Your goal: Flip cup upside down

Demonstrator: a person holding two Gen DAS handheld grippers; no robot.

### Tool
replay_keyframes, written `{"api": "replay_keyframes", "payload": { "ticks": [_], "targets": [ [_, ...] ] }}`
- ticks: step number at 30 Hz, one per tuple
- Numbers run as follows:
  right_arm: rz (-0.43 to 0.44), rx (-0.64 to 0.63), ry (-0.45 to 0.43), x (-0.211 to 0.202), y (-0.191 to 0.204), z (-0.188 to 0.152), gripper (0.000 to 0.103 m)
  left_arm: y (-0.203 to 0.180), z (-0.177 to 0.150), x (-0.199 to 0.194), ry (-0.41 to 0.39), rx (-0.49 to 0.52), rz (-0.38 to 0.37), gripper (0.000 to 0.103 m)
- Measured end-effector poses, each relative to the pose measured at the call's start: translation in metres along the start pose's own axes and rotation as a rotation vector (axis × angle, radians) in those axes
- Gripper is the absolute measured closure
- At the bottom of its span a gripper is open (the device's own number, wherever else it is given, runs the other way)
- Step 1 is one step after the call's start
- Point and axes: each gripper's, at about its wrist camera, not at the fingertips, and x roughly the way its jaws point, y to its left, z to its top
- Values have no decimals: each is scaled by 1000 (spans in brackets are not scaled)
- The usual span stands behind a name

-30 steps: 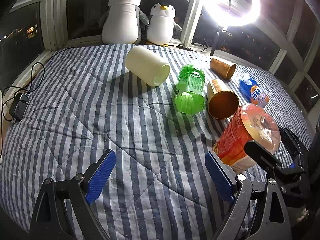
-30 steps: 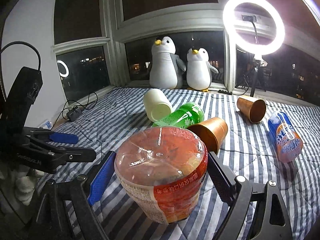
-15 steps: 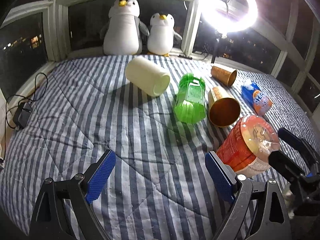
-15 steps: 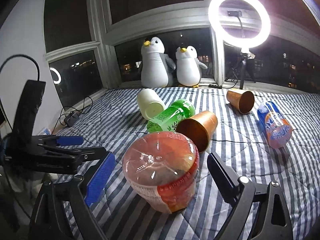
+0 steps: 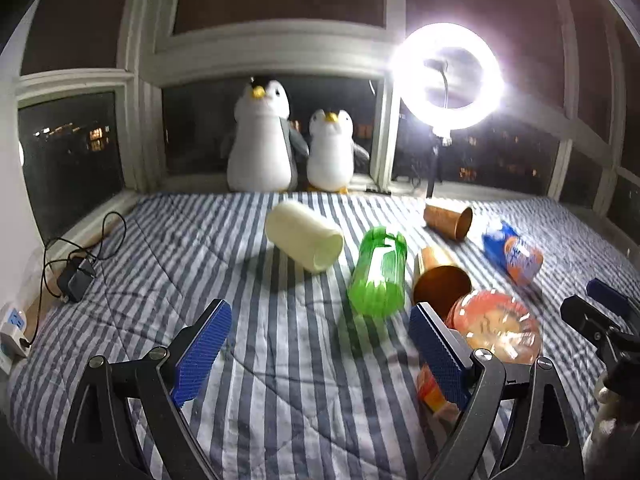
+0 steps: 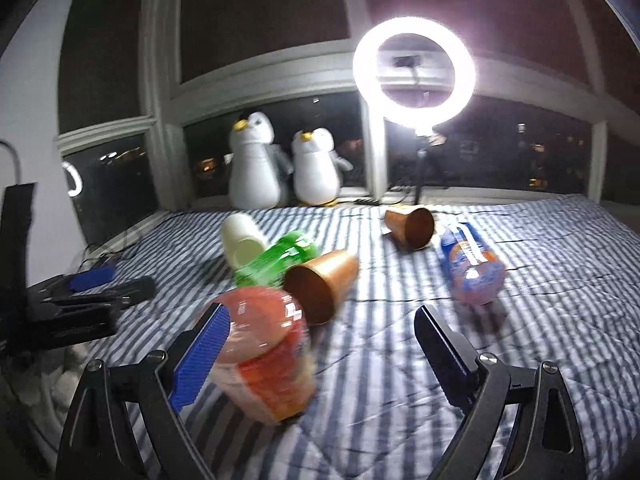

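Released since half a second ago, the orange noodle cup [image 6: 266,354] now stands on the striped quilt [image 6: 540,292] near its front edge, film-covered end up, beside the right gripper [image 6: 320,344] left finger rather than between the two. Both jaws are spread wide and hold nothing; the left gripper [image 5: 320,340] hovers over bare stripes. Just behind the cup lies a copper cup [image 6: 320,284] on its side, touching a green bottle [image 6: 276,260].

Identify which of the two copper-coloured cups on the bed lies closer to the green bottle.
The nearer copper cup, lying on its side right beside the green bottle. The other copper cup lies farther back, towards the ring light.
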Motion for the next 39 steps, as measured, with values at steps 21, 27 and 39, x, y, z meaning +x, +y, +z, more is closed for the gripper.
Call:
{"api": "replay_keyframes", "payload": {
  "ticks": [21,27,39],
  "targets": [
    [-149,16,-96,5,-27,-4,12,-16,-11,-15,-219,37,48,3],
    [-166,23,-129,3,-30,-6,12,-20,-18,-20,-274,58,56,1],
    [-178,15,-143,3,-28,-9,12,-20,-19,-17,-253,40,61,1]
  ]
}}
